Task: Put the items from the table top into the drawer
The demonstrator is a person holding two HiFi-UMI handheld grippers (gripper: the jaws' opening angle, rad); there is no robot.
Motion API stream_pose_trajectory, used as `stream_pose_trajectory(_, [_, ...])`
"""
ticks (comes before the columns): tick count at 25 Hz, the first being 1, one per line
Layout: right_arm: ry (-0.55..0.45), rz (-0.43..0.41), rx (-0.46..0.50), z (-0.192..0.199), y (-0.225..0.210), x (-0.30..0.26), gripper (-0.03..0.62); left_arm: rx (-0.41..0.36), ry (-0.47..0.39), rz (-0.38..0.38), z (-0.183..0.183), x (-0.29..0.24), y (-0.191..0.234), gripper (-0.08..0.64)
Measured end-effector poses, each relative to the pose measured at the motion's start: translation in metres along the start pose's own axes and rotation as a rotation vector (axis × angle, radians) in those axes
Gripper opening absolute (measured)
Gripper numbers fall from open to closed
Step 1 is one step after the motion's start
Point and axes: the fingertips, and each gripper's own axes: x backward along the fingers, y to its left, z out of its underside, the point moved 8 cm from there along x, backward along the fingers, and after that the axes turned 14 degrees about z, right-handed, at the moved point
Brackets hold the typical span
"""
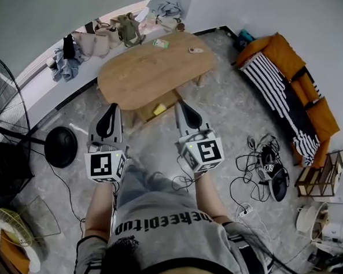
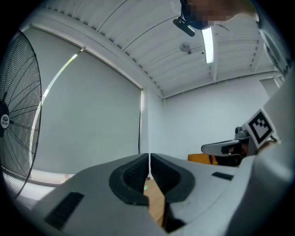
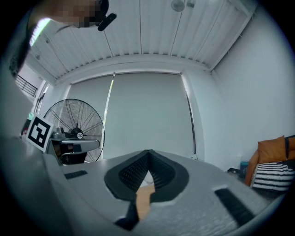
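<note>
An oval wooden table (image 1: 150,68) stands ahead of me on the grey floor. On its far side lie a small green and white packet (image 1: 160,43) and a small flat object (image 1: 196,50). Under the near edge a drawer (image 1: 168,100) stands pulled out, with a yellow item (image 1: 159,109) inside. My left gripper (image 1: 111,107) and right gripper (image 1: 180,104) are held side by side short of the table, both shut and empty. In the left gripper view the left gripper (image 2: 150,159) has its jaws pressed together; the right gripper (image 3: 148,154) shows the same in its own view.
A standing fan (image 1: 3,126) with a round black base (image 1: 60,146) is at the left. Bags and clothes (image 1: 119,32) lie along the wall behind the table. An orange sofa (image 1: 290,80) is at the right, with tangled cables (image 1: 266,162) and a small wooden shelf (image 1: 321,173) nearby.
</note>
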Motion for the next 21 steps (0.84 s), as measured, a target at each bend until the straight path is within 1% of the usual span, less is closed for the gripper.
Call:
stream_pose_trajectory(5, [-0.005, 0.001, -0.012, -0.001, -0.004, 0.007, 0.002, -0.025, 0.003, 0.004, -0.003, -0.001, -0.012, 0.014])
stream_pose_trajectory(15, [-0.025, -0.005, -0.021, -0.005, -0.007, 0.012, 0.002, -0.033, -0.007, -0.01, -0.009, -0.001, -0.021, 0.014])
stream_pose_trajectory(21, [-0.035, -0.004, -0.019, -0.007, -0.006, 0.017, 0.002, -0.037, -0.024, 0.003, -0.012, 0.001, -0.029, 0.014])
